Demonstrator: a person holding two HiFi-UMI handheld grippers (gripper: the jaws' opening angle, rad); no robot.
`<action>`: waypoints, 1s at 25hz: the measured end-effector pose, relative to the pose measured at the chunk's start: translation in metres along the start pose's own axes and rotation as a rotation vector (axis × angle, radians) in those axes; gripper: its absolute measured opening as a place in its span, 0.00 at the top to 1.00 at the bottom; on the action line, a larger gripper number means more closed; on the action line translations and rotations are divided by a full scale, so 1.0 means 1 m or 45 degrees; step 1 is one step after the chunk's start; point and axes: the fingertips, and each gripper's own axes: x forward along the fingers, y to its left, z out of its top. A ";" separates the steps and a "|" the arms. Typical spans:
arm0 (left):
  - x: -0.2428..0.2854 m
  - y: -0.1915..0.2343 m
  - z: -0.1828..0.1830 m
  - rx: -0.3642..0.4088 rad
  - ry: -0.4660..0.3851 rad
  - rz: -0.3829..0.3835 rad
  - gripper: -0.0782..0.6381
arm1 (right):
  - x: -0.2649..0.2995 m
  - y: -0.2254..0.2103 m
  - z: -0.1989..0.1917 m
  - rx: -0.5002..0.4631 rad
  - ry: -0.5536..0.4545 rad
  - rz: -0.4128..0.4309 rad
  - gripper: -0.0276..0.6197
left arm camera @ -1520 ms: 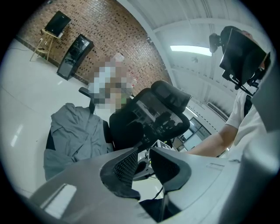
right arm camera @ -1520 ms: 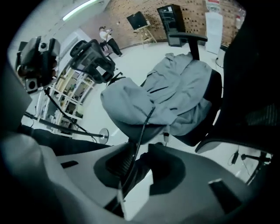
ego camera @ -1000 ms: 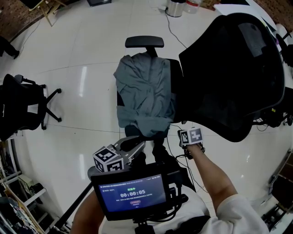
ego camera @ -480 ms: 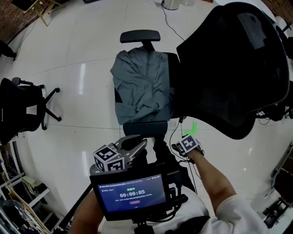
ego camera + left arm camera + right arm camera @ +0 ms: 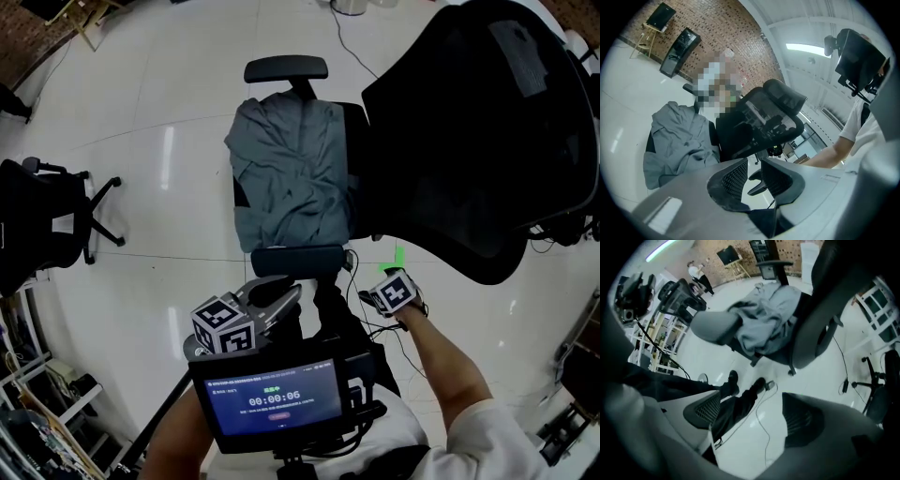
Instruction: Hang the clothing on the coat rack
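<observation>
A grey garment (image 5: 291, 178) lies crumpled over the seat of a black office chair (image 5: 469, 141), between its far armrest (image 5: 286, 67) and near armrest (image 5: 298, 260). The left gripper view shows the garment (image 5: 677, 140) ahead to the left, and the right gripper view shows the garment (image 5: 768, 315) above the jaws. My left gripper (image 5: 281, 292) hovers just short of the near armrest; its jaws (image 5: 752, 171) stand a narrow gap apart, empty. My right gripper (image 5: 389, 295) points down at the floor right of the chair. The right gripper (image 5: 752, 420) has just been opening and holds nothing.
A second black office chair (image 5: 47, 220) stands at the left. A thin cable (image 5: 761, 413) runs over the white floor under my right gripper, beside a person's dark trouser leg and shoe (image 5: 733, 401). A screen (image 5: 272, 398) sits at the person's chest.
The garment's lower edge covered the near armrest a second ago; now it lies back on the seat and that armrest is bare. My right gripper has drifted slightly toward me. The left has stayed put.
</observation>
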 end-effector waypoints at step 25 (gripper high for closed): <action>-0.031 0.032 0.007 -0.184 -0.153 0.171 0.76 | 0.054 -0.025 0.311 0.314 -0.464 0.171 0.37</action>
